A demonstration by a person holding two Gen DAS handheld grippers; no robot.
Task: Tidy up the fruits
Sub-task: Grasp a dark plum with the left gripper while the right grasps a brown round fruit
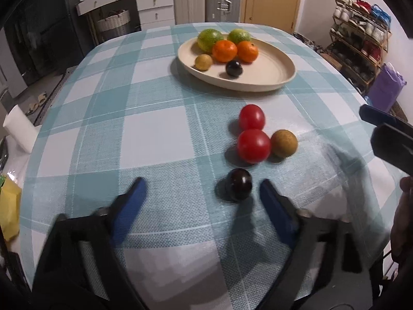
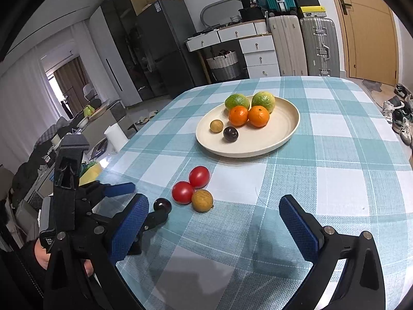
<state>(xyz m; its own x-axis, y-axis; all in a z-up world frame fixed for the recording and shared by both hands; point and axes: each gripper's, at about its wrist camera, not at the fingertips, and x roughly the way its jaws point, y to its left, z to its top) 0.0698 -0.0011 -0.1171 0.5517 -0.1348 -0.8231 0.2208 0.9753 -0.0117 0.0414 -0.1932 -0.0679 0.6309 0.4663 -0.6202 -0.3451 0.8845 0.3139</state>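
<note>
A dark plum (image 1: 238,184) (image 2: 162,205) lies on the checked tablecloth between the fingers of my left gripper (image 1: 202,184), close to the right finger; the pads do not touch it and the gripper is open. Just beyond sit two red tomatoes (image 1: 253,146) (image 2: 182,192) and a brown round fruit (image 1: 284,143) (image 2: 202,200), touching each other. A cream plate (image 1: 271,85) (image 2: 232,152) farther back holds two green citrus, two oranges, a brown fruit and another plum. My right gripper (image 2: 213,201) hovers open and empty, near the table's front.
A white paper roll (image 1: 18,129) (image 2: 116,134) stands past the table's left edge, with a yellow object (image 1: 10,206) nearer. A shoe rack (image 1: 361,44) is off to the right. Suitcases (image 2: 302,46) and drawers stand behind the table.
</note>
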